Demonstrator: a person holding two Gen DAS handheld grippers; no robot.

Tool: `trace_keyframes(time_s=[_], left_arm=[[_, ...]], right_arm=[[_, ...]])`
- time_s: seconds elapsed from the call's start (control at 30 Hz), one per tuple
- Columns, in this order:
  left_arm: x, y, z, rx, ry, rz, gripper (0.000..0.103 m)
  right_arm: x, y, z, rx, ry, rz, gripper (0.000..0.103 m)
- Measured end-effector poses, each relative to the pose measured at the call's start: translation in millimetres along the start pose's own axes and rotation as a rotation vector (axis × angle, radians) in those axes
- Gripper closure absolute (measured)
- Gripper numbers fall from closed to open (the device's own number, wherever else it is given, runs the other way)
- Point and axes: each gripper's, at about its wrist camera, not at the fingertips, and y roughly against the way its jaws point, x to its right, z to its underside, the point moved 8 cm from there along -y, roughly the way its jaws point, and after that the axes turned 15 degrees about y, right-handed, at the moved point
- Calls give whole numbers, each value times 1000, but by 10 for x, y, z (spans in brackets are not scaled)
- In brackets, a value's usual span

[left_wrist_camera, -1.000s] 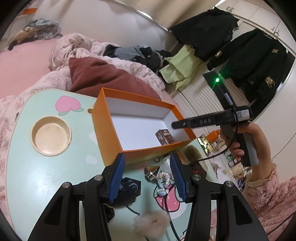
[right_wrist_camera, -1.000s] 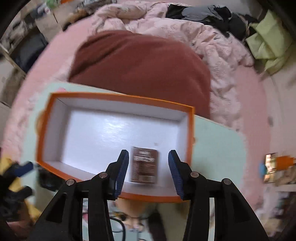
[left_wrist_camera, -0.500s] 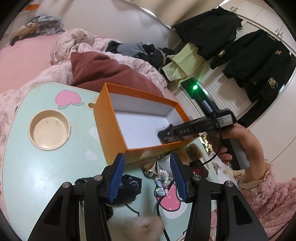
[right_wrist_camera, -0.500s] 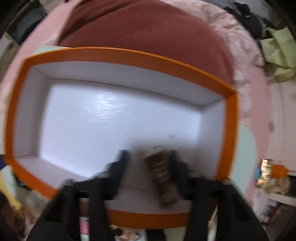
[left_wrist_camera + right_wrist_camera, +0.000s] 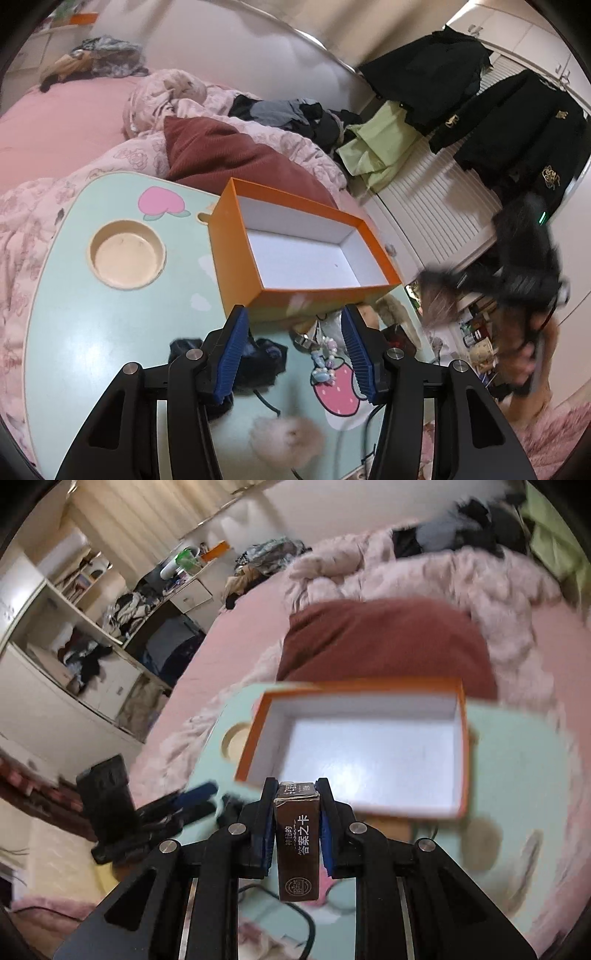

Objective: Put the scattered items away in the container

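Observation:
The orange box point(image 5: 236, 266) stands open on the mint table point(image 5: 74, 332), its white inside bare. My right gripper point(image 5: 296, 790) is shut on a small brown card box point(image 5: 297, 845), held upright in the air in front of the orange box point(image 5: 362, 686). In the left wrist view that gripper point(image 5: 439, 291) is a dark blur to the right of the table. My left gripper point(image 5: 294, 312) hovers over the near items, its jaws opening with nothing pressed between them. Below it lie a black scrunchie point(image 5: 264, 356), a bead bracelet point(image 5: 323, 363) and a fluffy pink pompom point(image 5: 286, 439).
A round cup recess point(image 5: 125, 254) is sunk into the table on the left. A dark red pillow point(image 5: 229, 155) and pink bedding lie behind the table. A black cable point(image 5: 266, 402) runs across the near table edge. Dark coats point(image 5: 517, 110) hang at the right.
The right gripper dipped into the orange box, shut on the brown card box and pulled it out to the right. The orange box now has nothing in it. The left gripper hardly moved.

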Motion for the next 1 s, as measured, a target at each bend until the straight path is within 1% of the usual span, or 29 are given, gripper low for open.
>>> trace_keyframes(time_s=[0.03,0.1,0.17,0.2,0.27,0.3,0.33,0.37,0.4,0.47,0.5,0.53,0.57,0.6,0.63,0.73,0.8,0.83,0.9,1.0], left_arm=[[-10,18,32,4,6,-10,50],[-57,50,97,4,26,-41,49],[-96,118,183,2,29,-60,48],[-107,143,215,3,21,-66,46],[-119,175,333,-4,-19,-111,34],[-124,174,385,-11,-38,-137,32],[-119,176,455,-14,-65,-166,32],[-101,190,518,-5,-88,-178,32],[-86,213,559,3,-101,-178,32],[-34,244,670,11,-111,-171,28],[-17,246,743,8,-113,-175,26],[-22,230,826,-3,-116,-192,21],[-36,204,890,-16,-119,-215,20],[-61,170,980,-31,-128,-237,20],[-76,144,1048,-39,-138,-244,20],[-142,40,1216,-70,-154,-273,20],[-158,20,1218,-52,-165,-292,20],[-169,7,1209,-52,-164,-300,20],[-183,-17,1188,-27,-176,-324,18],[-191,-84,1202,-7,-215,-400,10]], right_arm=[[39,-101,134,-20,-19,13,81],[67,-315,348,-48,-77,8,81],[163,-506,503,-46,-115,-1,81],[184,-551,545,-25,-121,6,80],[220,-549,539,52,-129,20,80],[228,-493,514,106,-137,38,75],[245,-402,490,165,-141,81,72],[257,-320,474,208,-142,124,62],[248,-224,465,248,-137,179,46],[168,20,462,329,-102,315,34],[100,122,485,364,-75,368,31],[15,205,554,394,-42,412,29],[-82,254,648,411,-8,436,23],[-160,246,713,416,16,448,21],[-244,218,811,408,45,464,21],[-413,58,1086,356,120,536,21],[-460,-62,1222,303,164,593,21],[-434,-82,1272,280,171,611,21],[-366,-131,1283,243,160,632,21],[-245,-212,1370,186,121,622,21]])
